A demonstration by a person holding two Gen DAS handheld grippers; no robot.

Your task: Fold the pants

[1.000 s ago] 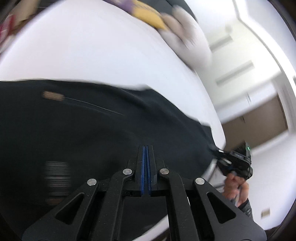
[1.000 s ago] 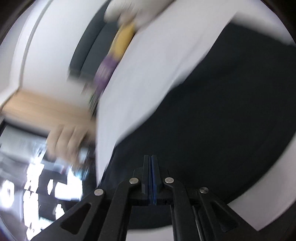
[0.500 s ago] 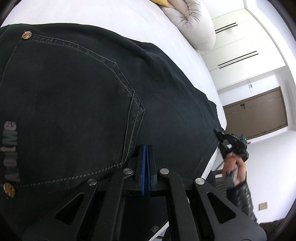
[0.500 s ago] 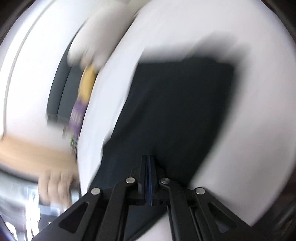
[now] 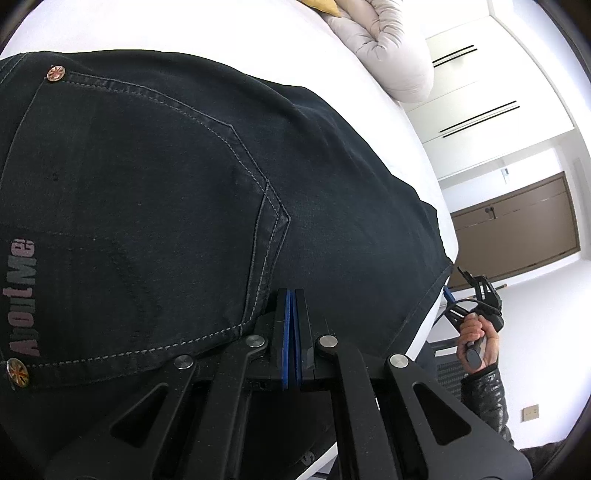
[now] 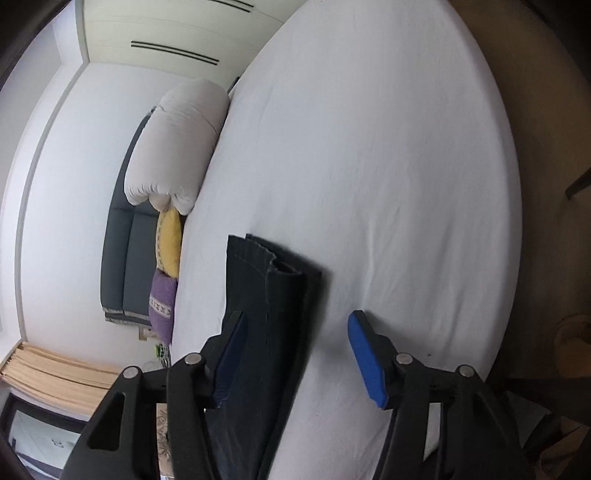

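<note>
Dark denim pants (image 5: 184, 206) lie on the white bed (image 5: 166, 33), back pocket and a pink logo facing up. My left gripper (image 5: 291, 295) is shut on the pants just below the pocket's corner. In the right wrist view the pants' leg ends (image 6: 269, 295) lie stacked on the sheet (image 6: 388, 166). My right gripper (image 6: 295, 343) is open, its jaws spread wide above the leg ends, holding nothing. The right gripper (image 5: 476, 291) and the hand holding it also show in the left wrist view, past the bed's edge.
A rolled white duvet (image 6: 177, 144), a yellow cushion (image 6: 169, 240) and a purple cushion (image 6: 162, 302) lie along the grey headboard (image 6: 122, 243). Wardrobe doors (image 5: 476, 81) and a brown door (image 5: 517, 221) stand beyond the bed.
My right gripper has opened and let go of the pants' leg ends, which now lie on the bed. My left gripper stays shut on the pants.
</note>
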